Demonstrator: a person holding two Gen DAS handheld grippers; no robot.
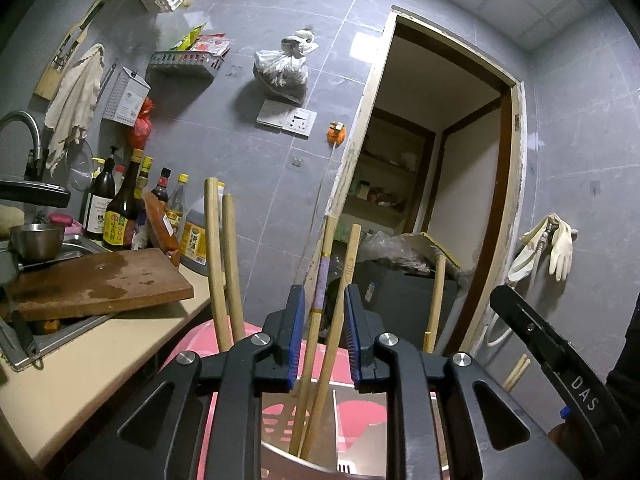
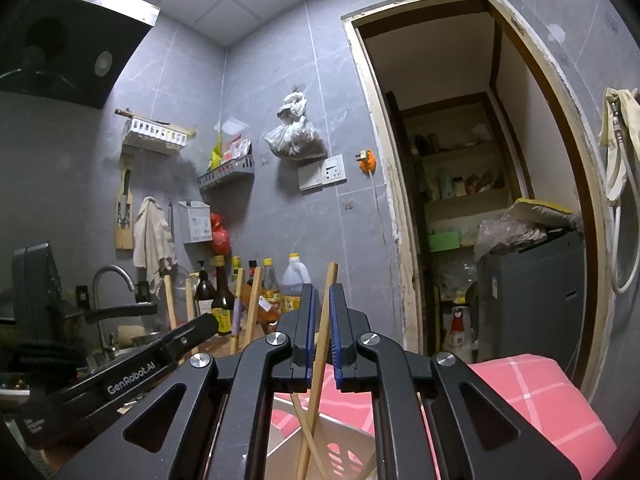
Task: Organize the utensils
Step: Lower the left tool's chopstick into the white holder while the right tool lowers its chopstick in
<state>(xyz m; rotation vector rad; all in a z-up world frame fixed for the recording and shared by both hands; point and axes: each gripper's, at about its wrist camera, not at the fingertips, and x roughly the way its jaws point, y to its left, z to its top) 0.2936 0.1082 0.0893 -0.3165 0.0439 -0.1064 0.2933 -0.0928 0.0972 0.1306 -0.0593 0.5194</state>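
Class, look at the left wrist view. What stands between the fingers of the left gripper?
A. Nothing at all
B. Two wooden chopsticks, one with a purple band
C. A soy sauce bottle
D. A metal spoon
B: two chopsticks rise between the blue pads of the left gripper, one wrapped in a purple band, their lower ends in the pink basket; the fingers are apart, not touching them.

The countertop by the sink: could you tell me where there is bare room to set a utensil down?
The countertop is bare along its front strip, between the wooden cutting board overhanging the sink and the pink basket. Behind the board it is crowded with sauce bottles and a steel bowl. Upright chopsticks crowd the basket side.
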